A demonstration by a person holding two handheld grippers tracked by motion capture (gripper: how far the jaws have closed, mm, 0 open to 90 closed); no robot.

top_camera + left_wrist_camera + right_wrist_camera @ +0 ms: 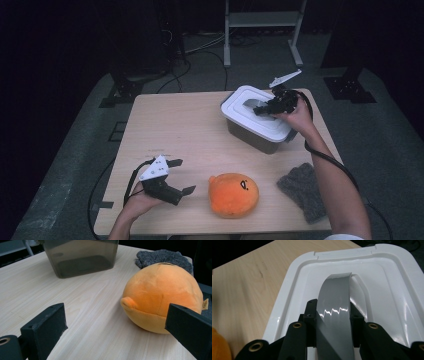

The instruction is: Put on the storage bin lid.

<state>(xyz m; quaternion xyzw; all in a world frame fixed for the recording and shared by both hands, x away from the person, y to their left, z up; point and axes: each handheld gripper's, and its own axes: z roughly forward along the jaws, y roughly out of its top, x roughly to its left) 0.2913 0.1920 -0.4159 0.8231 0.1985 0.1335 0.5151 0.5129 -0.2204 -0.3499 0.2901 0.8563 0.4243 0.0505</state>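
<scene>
Right tool gripping the grey handle on the white bin lid

High view: right tool [263, 108] is clamping the grey arched plastic handle [254, 104] of the white lid [255, 116] on the dark bin at the surface's [175, 125] far right; left tool [181, 176] is resting wide open, empty, beside the orange plush ball [233, 195]. Left tool view: plush is lying just ahead. Right tool view: handle [335, 307] is looking stiff, glossy, likely slippery; mid-arch is seeming the best hold

Plush toy [233, 194] lies between left tongs [181, 176] and cloth [303, 190].
</scene>
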